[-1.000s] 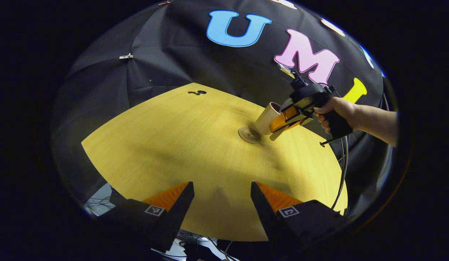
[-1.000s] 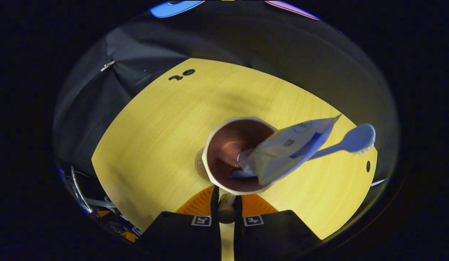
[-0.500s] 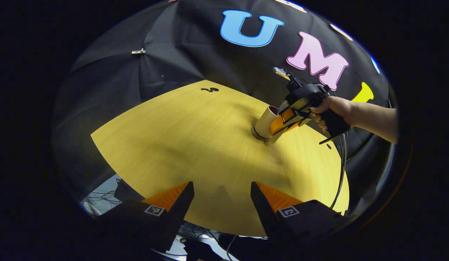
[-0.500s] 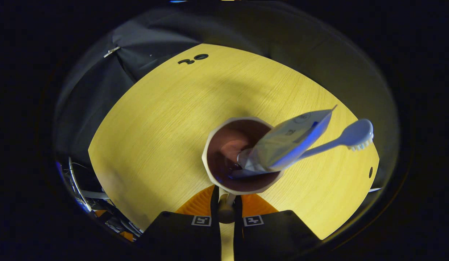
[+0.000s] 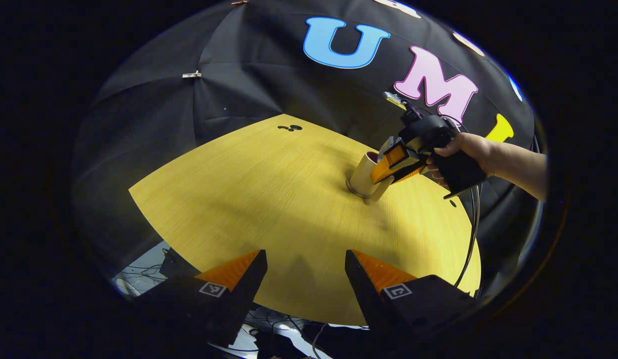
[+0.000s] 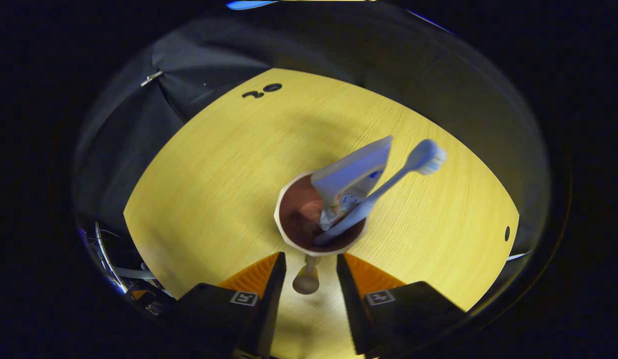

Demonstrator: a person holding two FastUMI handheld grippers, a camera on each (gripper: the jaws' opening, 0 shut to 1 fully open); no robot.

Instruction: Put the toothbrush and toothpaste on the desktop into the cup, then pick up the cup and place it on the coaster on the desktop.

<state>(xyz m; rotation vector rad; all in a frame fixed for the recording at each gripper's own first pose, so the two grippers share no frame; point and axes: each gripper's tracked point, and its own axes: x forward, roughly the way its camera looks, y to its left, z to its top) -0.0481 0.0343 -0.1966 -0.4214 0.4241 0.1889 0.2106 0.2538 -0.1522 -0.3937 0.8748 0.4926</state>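
A beige cup (image 5: 362, 172) stands upright on the round coaster (image 5: 352, 190) at the far right of the yellow table (image 5: 269, 199). In the right gripper view the cup (image 6: 299, 222) holds the white toothpaste tube (image 6: 353, 174) and the pale toothbrush (image 6: 428, 155), both leaning out to the upper right. The cup's knobbed handle (image 6: 306, 281) lies between the spread fingers of my right gripper (image 6: 311, 259), which is open and touches neither side of it. A hand (image 5: 463, 149) holds that right gripper (image 5: 380, 180) against the cup. My left gripper (image 5: 306, 269) hangs open over the near table edge.
Two small dark holes (image 6: 261, 91) mark the far end of the table (image 6: 214, 189), and another (image 6: 507, 233) sits near its right edge. A cable (image 5: 472, 234) trails from the right gripper past the table rim. Cables and floor clutter (image 5: 139, 279) show below the near edge.
The cup came down onto the coaster and stands upright. My right gripper opened, released the cup's handle and drew back slightly. The left gripper barely moved.
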